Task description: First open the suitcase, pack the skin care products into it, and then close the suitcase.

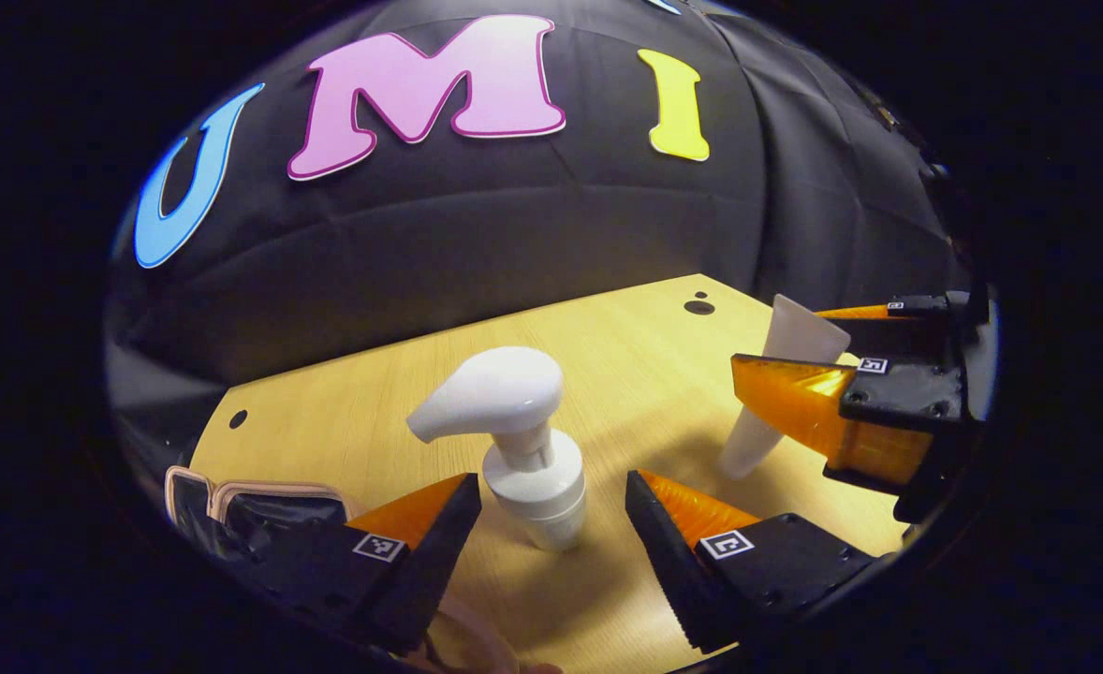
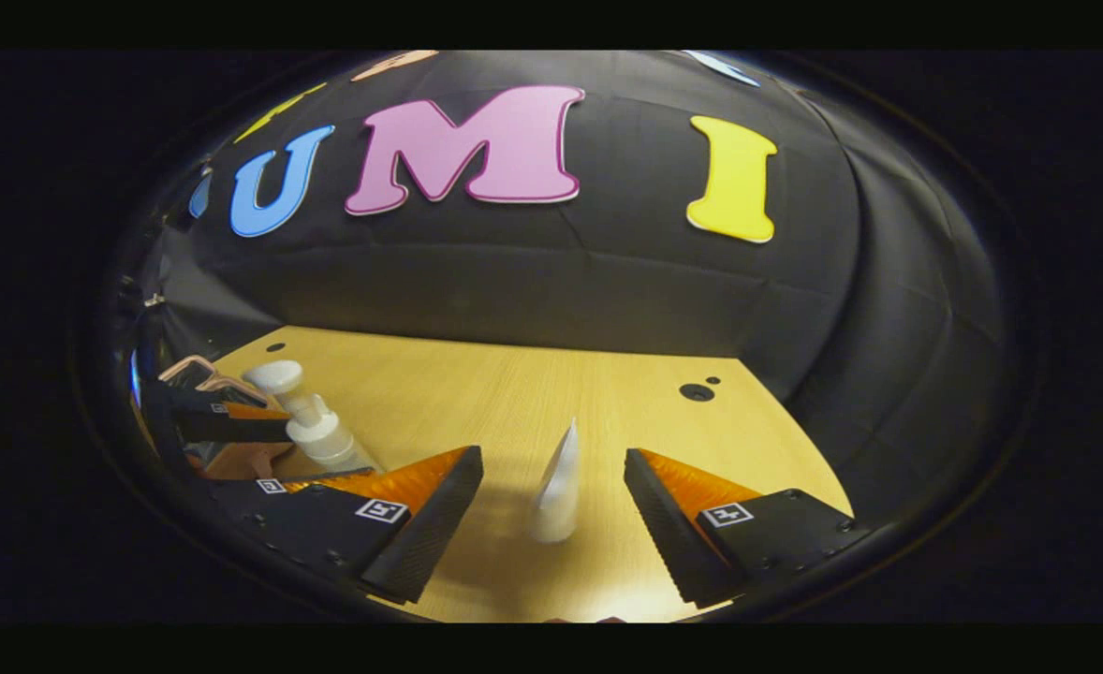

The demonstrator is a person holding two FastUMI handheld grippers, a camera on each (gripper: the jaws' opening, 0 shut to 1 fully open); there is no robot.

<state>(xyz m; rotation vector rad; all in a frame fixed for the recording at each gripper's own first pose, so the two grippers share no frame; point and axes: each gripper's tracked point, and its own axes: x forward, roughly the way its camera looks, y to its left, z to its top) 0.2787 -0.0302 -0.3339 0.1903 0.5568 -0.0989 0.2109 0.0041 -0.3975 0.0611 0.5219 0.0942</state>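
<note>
A white pump bottle (image 1: pixel 523 449) stands upright on the wooden table (image 1: pixel 608 356). My left gripper (image 1: pixel 551 485) is open around its lower part, with a gap on each side. A white tube (image 2: pixel 559 487) stands on its cap, and my right gripper (image 2: pixel 551 461) is open around it without touching. The left gripper view shows that tube (image 1: pixel 800 342) at the right, between the right gripper's fingers (image 1: pixel 795 393). The right gripper view shows the pump bottle (image 2: pixel 313 421) at the far left, beside one of the left gripper's fingers (image 2: pixel 233 418). A pink-rimmed suitcase (image 1: pixel 233 501) with a dark inside lies at the table's left edge.
The tabletop has small round holes (image 1: pixel 698 306) near its far corners. Black cloth walls close in the table at the back and right. Bare wood (image 2: pixel 514 402) stretches between the two products and beyond them. The suitcase's rim (image 2: pixel 191 372) sits behind the left gripper.
</note>
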